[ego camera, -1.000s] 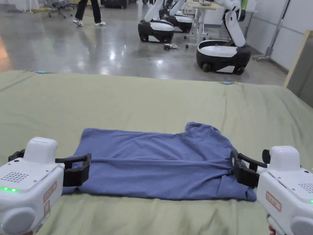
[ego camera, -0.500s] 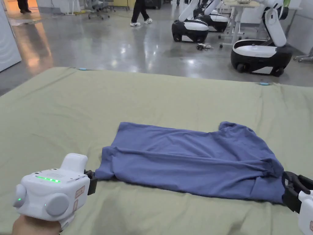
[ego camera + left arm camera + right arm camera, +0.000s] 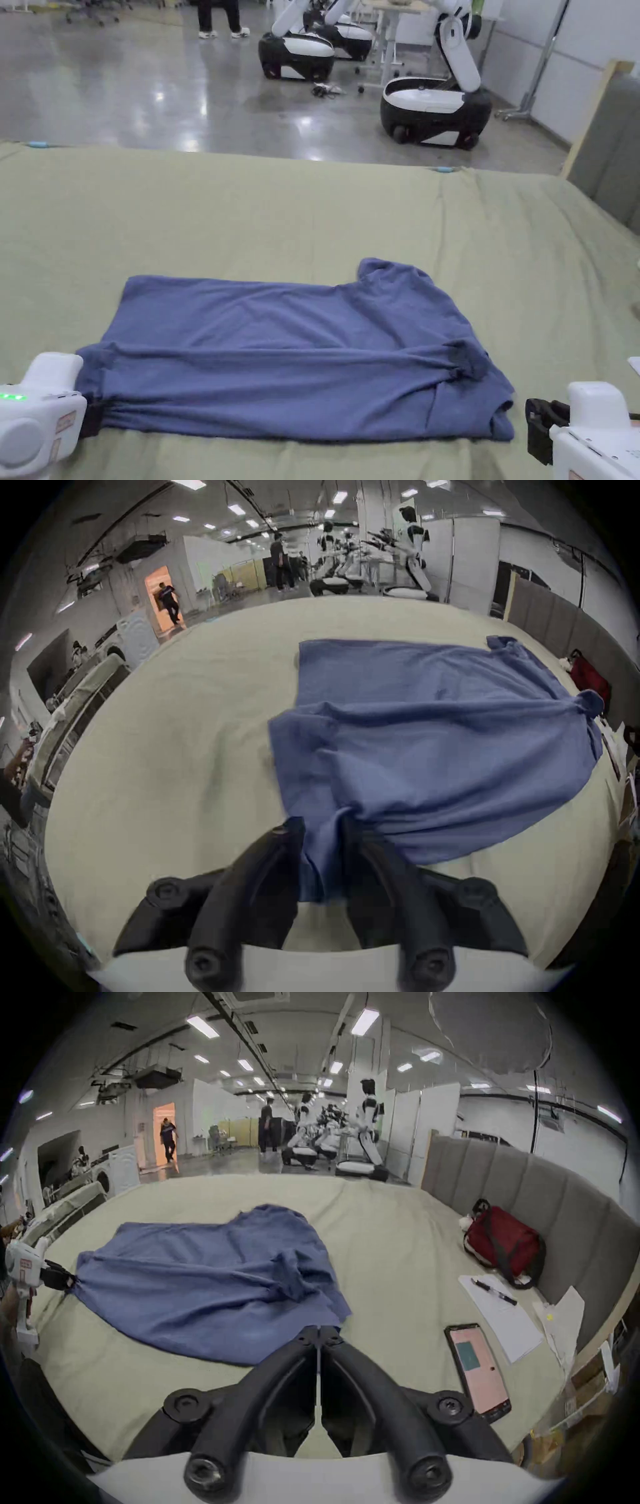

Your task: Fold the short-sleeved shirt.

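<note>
A blue short-sleeved shirt (image 3: 294, 356) lies folded lengthwise on the green sheet (image 3: 281, 206), hem to the left and collar end to the right. My left gripper (image 3: 92, 417) sits at the shirt's near left corner. In the left gripper view, blue cloth (image 3: 433, 750) is bunched between the jaws of that gripper (image 3: 322, 830), which is shut on it. My right gripper (image 3: 537, 425) rests on the sheet just right of the shirt's near right corner, apart from it. In the right gripper view its jaws (image 3: 318, 1329) are pressed together with nothing between them, the shirt (image 3: 207, 1279) lies beyond, and the left gripper (image 3: 67, 1281) holds the far end.
A phone (image 3: 478, 1369), papers with a pen (image 3: 498, 1310) and a red bag (image 3: 502, 1248) lie on the sheet to the right, against a grey padded headboard (image 3: 519, 1175). White and black robots (image 3: 434, 103) stand on the floor beyond the bed.
Both grippers stood open at the shirt's two ends. The left has since shut on the near left corner, and the right has shut and drawn back from the right edge. The head camera also swung.
</note>
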